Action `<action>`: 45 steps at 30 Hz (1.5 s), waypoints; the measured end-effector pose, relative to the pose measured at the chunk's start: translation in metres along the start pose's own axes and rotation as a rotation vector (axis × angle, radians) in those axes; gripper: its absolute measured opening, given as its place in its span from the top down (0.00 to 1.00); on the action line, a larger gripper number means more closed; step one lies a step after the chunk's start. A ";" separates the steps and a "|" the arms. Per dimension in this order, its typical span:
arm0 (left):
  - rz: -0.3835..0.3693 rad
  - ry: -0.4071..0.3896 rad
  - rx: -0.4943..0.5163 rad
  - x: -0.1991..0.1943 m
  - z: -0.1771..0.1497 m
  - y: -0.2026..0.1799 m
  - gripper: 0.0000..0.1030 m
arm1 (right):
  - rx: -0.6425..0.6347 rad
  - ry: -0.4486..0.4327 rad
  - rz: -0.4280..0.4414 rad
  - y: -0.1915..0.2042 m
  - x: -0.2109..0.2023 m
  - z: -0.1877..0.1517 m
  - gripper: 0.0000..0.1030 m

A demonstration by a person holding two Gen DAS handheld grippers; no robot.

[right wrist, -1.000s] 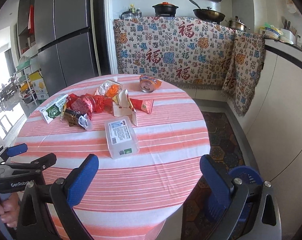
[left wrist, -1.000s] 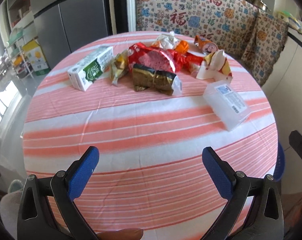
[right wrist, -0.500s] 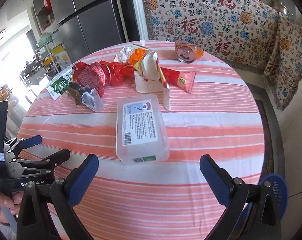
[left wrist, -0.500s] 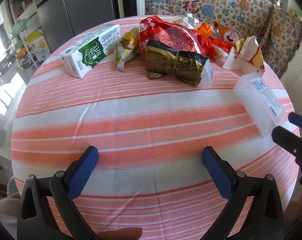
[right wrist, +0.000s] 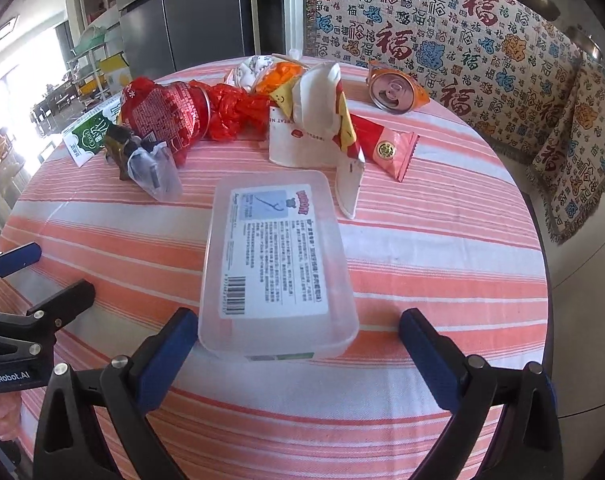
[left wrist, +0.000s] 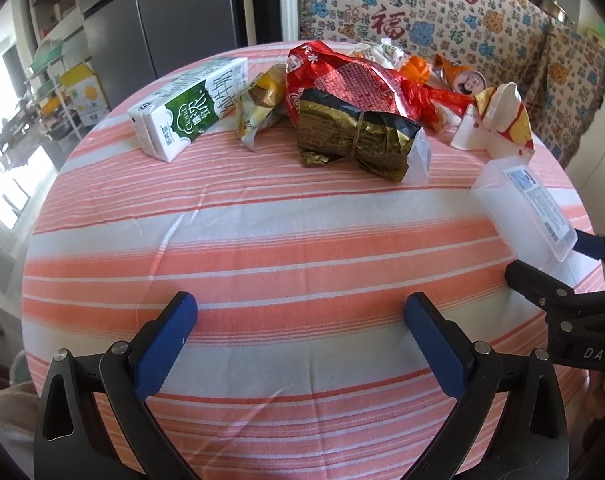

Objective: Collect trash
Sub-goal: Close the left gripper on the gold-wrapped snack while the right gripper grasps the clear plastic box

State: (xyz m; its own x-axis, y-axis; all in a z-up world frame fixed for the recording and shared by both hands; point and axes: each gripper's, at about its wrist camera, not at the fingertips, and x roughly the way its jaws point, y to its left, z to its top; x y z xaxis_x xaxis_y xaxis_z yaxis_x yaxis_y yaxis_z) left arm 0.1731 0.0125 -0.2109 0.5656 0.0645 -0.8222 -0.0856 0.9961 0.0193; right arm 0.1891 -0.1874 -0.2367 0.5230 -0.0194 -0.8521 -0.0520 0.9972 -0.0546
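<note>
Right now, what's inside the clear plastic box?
The clear plastic box looks empty through its frosted walls, but the label on top covers most of the inside, so I can't be sure.

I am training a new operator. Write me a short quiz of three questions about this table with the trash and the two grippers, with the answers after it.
1. True or false: the right gripper is shut on the clear plastic box.
2. Which item lies nearest to the right gripper? A) milk carton B) clear plastic box C) crushed can
3. Fill in: the striped tablecloth between the fingers of the left gripper bears ____ trash.

Key
1. False: both fingers are spread wide and the box's near end sits just ahead of them, not clamped.
2. B
3. no
</note>
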 end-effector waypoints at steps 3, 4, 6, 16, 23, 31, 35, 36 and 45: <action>0.002 0.002 -0.001 -0.001 -0.001 0.001 0.00 | -0.003 -0.003 0.003 -0.001 0.000 0.000 0.00; 0.003 0.001 -0.003 -0.001 -0.001 0.001 0.00 | -0.003 -0.004 0.002 0.000 0.000 0.000 0.00; 0.008 0.000 -0.009 -0.002 -0.002 0.001 0.00 | -0.002 -0.005 0.002 -0.001 0.000 0.000 0.00; 0.018 0.008 -0.011 -0.003 -0.003 0.000 0.00 | 0.014 -0.031 -0.014 -0.005 0.000 0.002 0.02; -0.017 0.008 -0.048 -0.006 0.003 -0.002 0.00 | 0.045 -0.082 -0.029 -0.007 -0.007 -0.002 0.26; -0.070 -0.027 -0.115 0.006 0.074 -0.035 0.00 | 0.048 -0.087 -0.029 -0.006 -0.005 -0.001 0.26; 0.027 0.050 -0.147 0.045 0.087 -0.028 0.01 | 0.049 -0.090 -0.028 -0.007 -0.005 -0.002 0.26; 0.028 0.074 -0.152 0.050 0.084 -0.021 0.00 | 0.049 -0.090 -0.028 -0.007 -0.005 -0.002 0.26; 0.045 0.090 -0.059 0.016 0.060 0.054 0.01 | 0.051 -0.087 -0.020 -0.008 -0.005 -0.004 0.26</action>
State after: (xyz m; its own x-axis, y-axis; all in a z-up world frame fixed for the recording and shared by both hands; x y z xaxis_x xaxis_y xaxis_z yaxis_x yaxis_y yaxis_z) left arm 0.2263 0.0706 -0.1892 0.4839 0.1013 -0.8692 -0.1592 0.9869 0.0264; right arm 0.1838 -0.1952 -0.2339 0.5957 -0.0349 -0.8024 0.0014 0.9991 -0.0423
